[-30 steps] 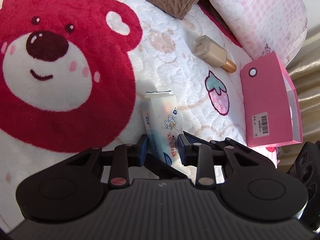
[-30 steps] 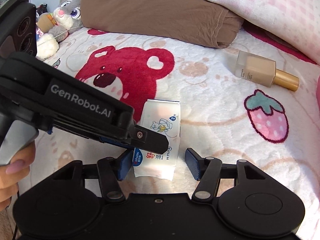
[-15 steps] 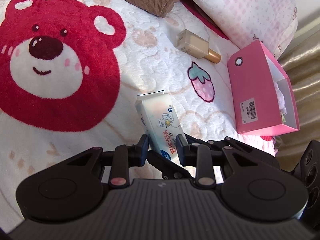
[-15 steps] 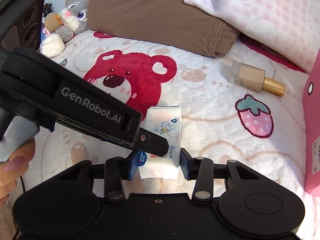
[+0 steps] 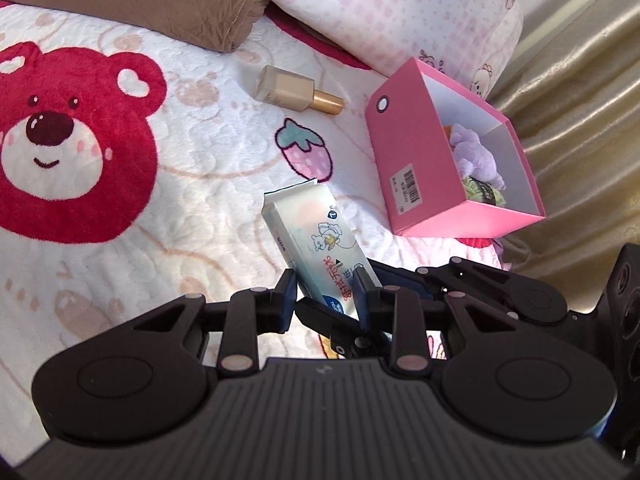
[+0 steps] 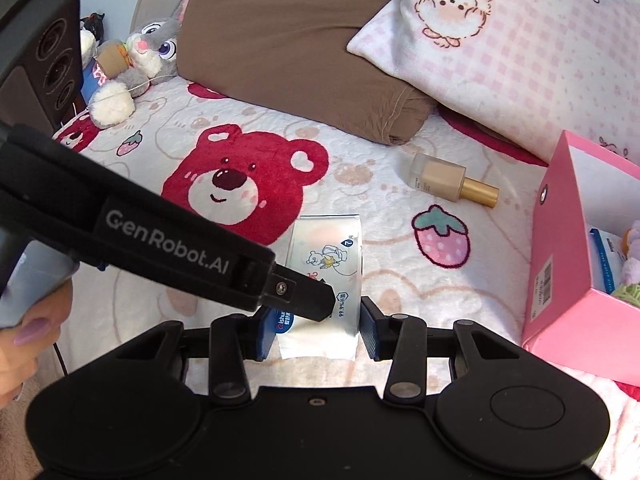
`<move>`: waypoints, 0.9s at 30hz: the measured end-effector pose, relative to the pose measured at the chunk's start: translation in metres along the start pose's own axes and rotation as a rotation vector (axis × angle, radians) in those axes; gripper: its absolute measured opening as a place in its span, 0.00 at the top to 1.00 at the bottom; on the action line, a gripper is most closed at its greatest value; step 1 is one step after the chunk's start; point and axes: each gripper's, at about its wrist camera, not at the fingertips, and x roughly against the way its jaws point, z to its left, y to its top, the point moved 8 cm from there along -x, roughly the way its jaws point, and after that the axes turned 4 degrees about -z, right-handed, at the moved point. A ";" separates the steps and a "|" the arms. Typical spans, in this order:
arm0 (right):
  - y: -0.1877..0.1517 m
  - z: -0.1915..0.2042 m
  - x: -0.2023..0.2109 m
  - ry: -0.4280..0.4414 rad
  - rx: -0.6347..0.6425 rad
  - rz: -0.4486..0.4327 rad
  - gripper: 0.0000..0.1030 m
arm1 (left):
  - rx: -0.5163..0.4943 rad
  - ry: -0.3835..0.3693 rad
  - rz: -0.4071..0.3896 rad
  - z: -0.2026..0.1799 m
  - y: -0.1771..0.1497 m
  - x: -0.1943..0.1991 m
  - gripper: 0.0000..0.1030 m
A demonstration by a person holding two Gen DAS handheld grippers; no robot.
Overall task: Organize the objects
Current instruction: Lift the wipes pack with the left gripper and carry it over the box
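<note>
Wipes pack (image 6: 326, 264) on bed (image 6: 240, 128), centre. Bottle (image 6: 452, 179) behind it, right. Box (image 6: 560, 240) far right. Pillows (image 6: 288, 40) behind.

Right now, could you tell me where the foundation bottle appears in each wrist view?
Left wrist: the bottle lies upper centre, left of the pink box.
Right wrist: the bottle lies right of centre, below the brown pillow.
Shared landmark: the strawberry print sits just below the bottle in both.

One wipes pack (image 5: 316, 236), one bottle (image 5: 298, 90), one box (image 5: 412, 160), perhaps two pillows (image 6: 304, 40).
</note>
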 end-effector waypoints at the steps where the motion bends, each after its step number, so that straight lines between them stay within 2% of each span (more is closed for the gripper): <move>1: 0.000 -0.002 0.006 -0.001 -0.008 -0.004 0.54 | -0.005 -0.002 -0.003 -0.005 -0.001 0.002 0.73; 7: 0.005 -0.016 0.036 -0.027 -0.054 -0.040 0.54 | -0.060 -0.004 -0.038 -0.044 0.004 0.014 0.73; 12: 0.018 -0.030 0.053 -0.021 -0.097 -0.012 0.54 | -0.104 0.015 -0.033 -0.068 0.014 0.020 0.73; 19: 0.034 -0.050 0.085 -0.040 -0.137 -0.046 0.54 | -0.142 -0.026 -0.032 -0.107 0.034 0.029 0.73; 27: 0.048 -0.086 0.118 -0.119 -0.165 -0.124 0.54 | -0.219 -0.067 -0.054 -0.157 0.055 0.022 0.72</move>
